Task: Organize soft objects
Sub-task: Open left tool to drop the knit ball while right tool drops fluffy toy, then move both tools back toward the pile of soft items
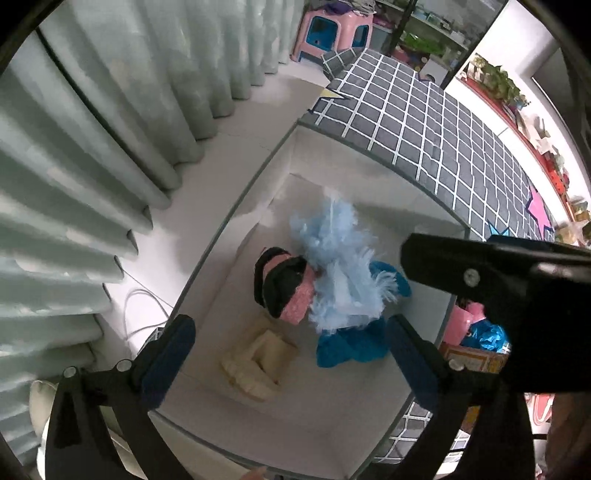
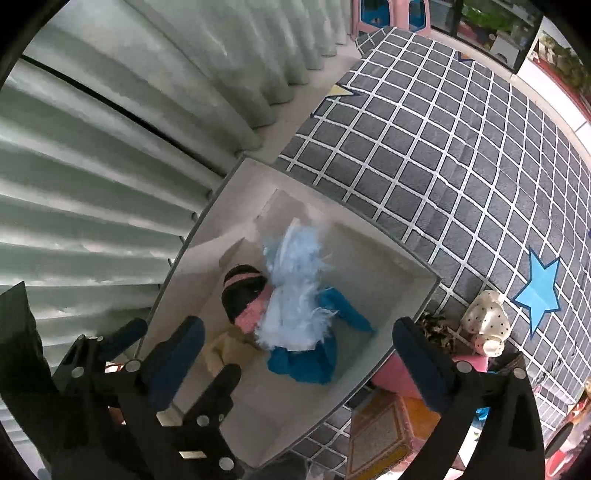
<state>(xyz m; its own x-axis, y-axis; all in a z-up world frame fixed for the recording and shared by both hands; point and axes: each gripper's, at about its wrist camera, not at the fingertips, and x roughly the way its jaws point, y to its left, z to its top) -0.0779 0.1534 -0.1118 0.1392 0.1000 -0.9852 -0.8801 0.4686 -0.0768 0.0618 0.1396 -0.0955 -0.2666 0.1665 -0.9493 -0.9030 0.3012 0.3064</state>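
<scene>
Grid rug (image 2: 443,177), curtain (image 2: 110,166), white bin (image 2: 369,243)

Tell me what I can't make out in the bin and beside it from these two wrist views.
- Cream item: in the right wrist view, mostly hidden behind the left gripper.
- Blue cloth: its top is covered by the fluffy light-blue piece in both views.
- Things beside the white bin: blocked by the right gripper's finger in the left wrist view.

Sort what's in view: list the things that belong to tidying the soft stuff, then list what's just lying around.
Job:
white box
fluffy light-blue item
pink-and-black knit
blue cloth
cream cloth
spotted soft toy

Lying about:
curtain
checked rug
pink stool
cardboard box
</scene>
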